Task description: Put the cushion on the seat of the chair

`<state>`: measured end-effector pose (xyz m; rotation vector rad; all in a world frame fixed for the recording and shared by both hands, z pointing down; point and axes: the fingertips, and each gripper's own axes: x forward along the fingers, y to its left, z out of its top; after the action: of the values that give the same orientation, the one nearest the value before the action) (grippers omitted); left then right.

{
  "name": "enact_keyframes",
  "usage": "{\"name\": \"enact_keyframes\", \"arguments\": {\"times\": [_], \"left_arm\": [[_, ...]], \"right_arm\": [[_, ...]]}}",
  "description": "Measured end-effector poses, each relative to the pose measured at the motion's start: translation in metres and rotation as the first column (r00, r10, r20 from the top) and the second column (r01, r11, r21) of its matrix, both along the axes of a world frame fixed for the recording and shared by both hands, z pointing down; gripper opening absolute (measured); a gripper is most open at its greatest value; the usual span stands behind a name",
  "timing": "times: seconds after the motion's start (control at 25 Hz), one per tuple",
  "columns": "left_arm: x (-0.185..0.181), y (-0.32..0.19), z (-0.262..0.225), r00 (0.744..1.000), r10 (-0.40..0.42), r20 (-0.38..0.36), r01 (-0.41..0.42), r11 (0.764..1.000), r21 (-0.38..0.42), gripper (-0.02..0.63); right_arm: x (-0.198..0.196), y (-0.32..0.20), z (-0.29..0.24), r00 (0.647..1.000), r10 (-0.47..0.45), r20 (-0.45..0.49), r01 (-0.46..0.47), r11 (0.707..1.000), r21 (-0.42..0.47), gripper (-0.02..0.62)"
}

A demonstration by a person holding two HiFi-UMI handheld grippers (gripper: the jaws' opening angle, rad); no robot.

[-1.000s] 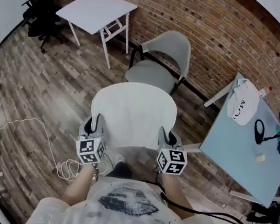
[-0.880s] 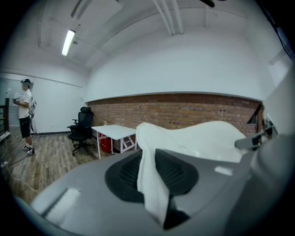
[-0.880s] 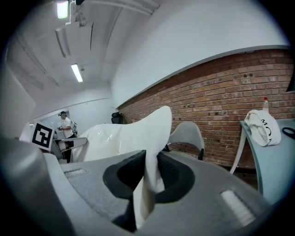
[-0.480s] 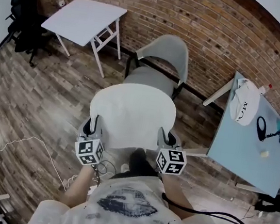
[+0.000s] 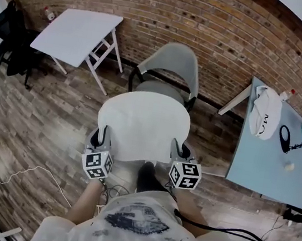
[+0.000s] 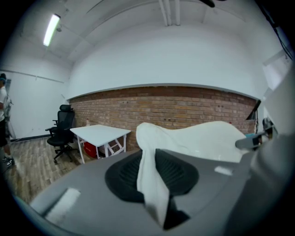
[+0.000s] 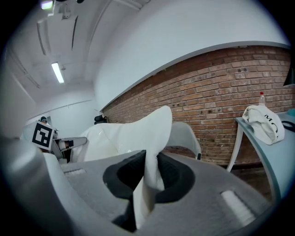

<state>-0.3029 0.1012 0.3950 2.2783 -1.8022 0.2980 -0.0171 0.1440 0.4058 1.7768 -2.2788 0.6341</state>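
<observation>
The grey chair (image 5: 171, 58) stands ahead by the brick wall (image 5: 227, 27), its seat (image 5: 157, 88) bare. The white cushion (image 5: 142, 124) is held up in the air, near the chair but short of the seat. The carry looks mostly done; lowering it and letting go remain. The left gripper (image 5: 101, 133) pinches the cushion's left edge and the right gripper (image 5: 178, 146) its right edge. On the pale blue table (image 5: 262, 167), a white bag (image 5: 265, 113) bears dark letters too small to read. The grippers' cubes (image 5: 96, 163) carry only square markers.
</observation>
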Motion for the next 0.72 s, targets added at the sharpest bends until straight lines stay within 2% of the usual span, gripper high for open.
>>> {"name": "enact_keyframes", "arguments": {"times": [0.44, 0.72], "left_arm": [[0.062, -0.144, 0.009, 0.995, 0.094, 0.027, -0.093, 0.995, -0.037, 0.066], [0.092, -0.203, 0.012, 0.986, 0.163, 0.042, -0.16, 0.985, -0.062, 0.066]], "right_arm": [[0.053, -0.113, 0.014, 0.996, 0.088, 0.029, -0.087, 0.995, -0.04, 0.046], [0.079, -0.152, 0.018, 0.989, 0.145, 0.042, -0.142, 0.988, -0.065, 0.046]]}}
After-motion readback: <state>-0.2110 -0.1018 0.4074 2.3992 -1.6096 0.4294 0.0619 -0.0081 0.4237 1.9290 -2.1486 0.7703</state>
